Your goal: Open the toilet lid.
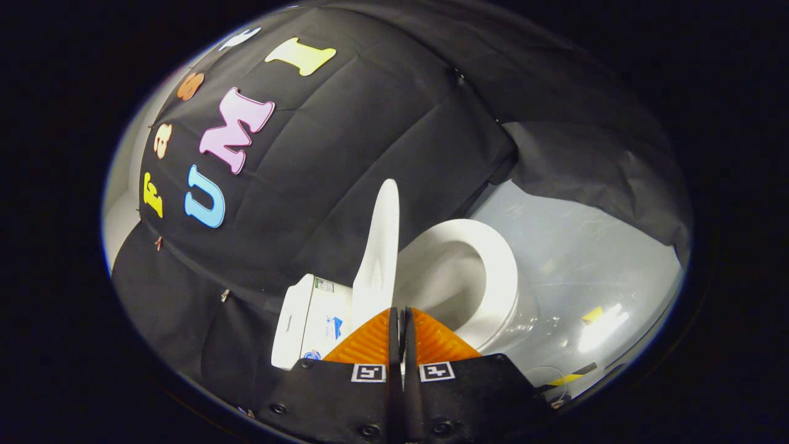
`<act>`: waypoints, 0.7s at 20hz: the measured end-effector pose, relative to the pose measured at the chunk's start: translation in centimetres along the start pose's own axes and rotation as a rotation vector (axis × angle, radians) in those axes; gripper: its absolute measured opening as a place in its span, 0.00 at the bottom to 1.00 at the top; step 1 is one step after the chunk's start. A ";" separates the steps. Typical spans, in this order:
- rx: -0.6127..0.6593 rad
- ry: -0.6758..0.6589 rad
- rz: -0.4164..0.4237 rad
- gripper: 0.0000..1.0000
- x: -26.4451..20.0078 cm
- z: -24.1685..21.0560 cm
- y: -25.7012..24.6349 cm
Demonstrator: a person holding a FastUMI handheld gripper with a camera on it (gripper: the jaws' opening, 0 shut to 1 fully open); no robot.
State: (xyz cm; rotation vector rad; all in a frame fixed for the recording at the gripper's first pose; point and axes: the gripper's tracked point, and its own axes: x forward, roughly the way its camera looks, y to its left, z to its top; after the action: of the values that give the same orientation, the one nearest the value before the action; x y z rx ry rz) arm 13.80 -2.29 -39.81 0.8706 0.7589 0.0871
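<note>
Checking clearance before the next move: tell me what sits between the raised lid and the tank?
Nothing shows there in the gripper view: the lid stands raised, with the tank beside it. The gripper is shut just before the lid.

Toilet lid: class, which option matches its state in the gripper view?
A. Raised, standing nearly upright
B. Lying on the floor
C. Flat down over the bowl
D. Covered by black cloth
A: the lid stands nearly upright between the tank and the uncovered seat, just ahead of the tool, whose fingers are closed together with the lid's lower edge at their tips.
</note>
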 end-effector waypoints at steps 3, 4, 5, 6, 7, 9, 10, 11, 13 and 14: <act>-0.069 -0.022 -0.026 0.05 -0.6 0.2 2.8; -0.085 -0.027 -0.032 0.06 -0.9 0.2 3.5; -0.103 -0.032 -0.038 0.06 -0.9 0.0 4.3; -0.123 -0.038 -0.044 0.06 -1.1 0.0 5.1; -0.145 -0.044 -0.052 0.06 -1.4 0.1 5.7; -0.176 -0.056 -0.068 0.06 -1.6 0.0 6.6; -0.185 -0.062 -0.077 0.06 -1.6 0.1 7.3; -0.194 -0.070 -0.086 0.06 -1.7 0.1 7.9; -0.233 -0.080 -0.108 0.06 -1.7 -0.1 9.0; -0.254 -0.085 -0.121 0.06 -1.8 -0.2 9.5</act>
State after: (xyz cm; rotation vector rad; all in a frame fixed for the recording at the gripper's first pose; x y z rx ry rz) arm 14.51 3.40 -32.06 0.5827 0.7017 0.0376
